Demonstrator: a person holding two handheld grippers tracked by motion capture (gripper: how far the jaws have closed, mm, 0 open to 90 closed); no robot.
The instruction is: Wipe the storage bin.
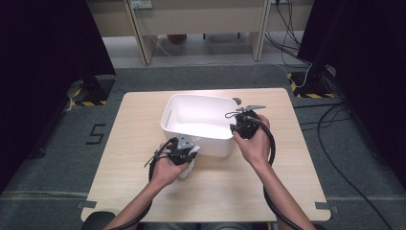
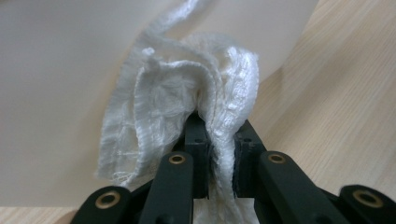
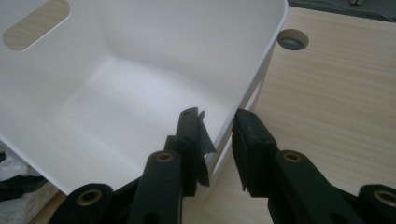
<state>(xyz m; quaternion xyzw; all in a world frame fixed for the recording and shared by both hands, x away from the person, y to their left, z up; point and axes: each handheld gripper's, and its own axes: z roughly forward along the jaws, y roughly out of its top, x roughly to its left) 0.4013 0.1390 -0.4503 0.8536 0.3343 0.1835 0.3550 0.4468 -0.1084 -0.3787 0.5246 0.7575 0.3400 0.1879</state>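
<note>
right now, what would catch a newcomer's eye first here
The white bin at the middle of the wooden table stands out first. At its right wall the right gripper straddles the rim, one jaw inside and one outside. At its near wall the left gripper is shut on a crumpled white cloth.

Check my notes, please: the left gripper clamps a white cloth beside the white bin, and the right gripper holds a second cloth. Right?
Not quite. The right gripper holds no cloth: the right gripper view shows its jaws astride the white bin's wall. The left gripper does clamp the white cloth.
</note>
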